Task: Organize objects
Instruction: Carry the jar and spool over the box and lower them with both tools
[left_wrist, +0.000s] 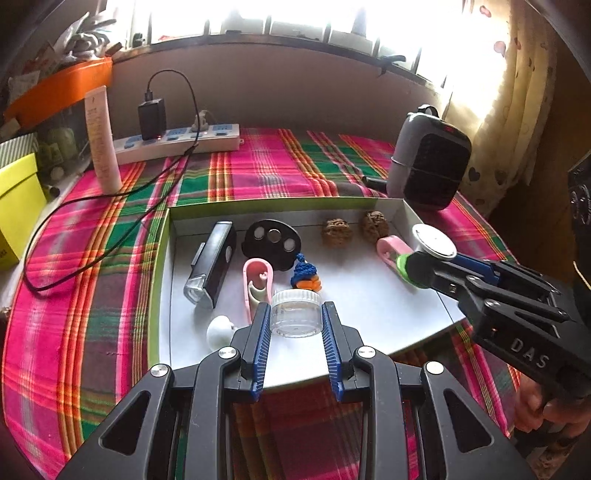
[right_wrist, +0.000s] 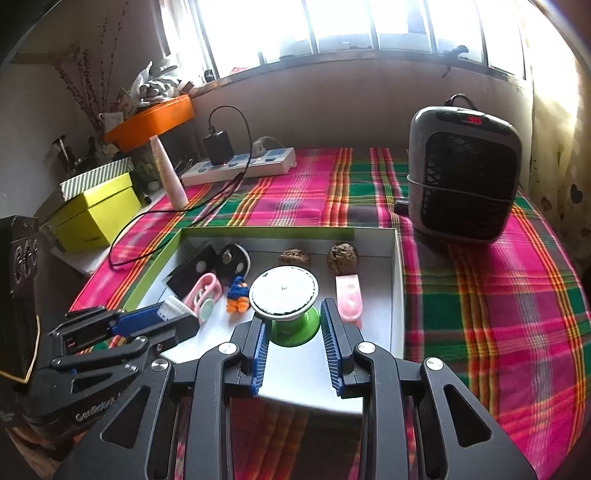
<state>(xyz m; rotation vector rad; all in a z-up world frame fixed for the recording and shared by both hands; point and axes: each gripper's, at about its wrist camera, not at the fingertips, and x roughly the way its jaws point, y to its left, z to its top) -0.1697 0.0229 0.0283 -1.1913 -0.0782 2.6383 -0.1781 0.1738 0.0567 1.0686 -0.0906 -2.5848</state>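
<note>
Hovering above the shallow box (left_wrist: 164, 258), a clear jar (left_wrist: 294, 313) is clamped by the left gripper (left_wrist: 295, 317), a green-based disc (right_wrist: 283, 295) by the right gripper (right_wrist: 293, 319) at two o'clock.

Your left gripper (left_wrist: 295, 314) points down, jaws clamped on the clear jar (left_wrist: 294, 312). Your right gripper (right_wrist: 293, 314), just to its right, grips the green-based piece (right_wrist: 291, 325).
</note>
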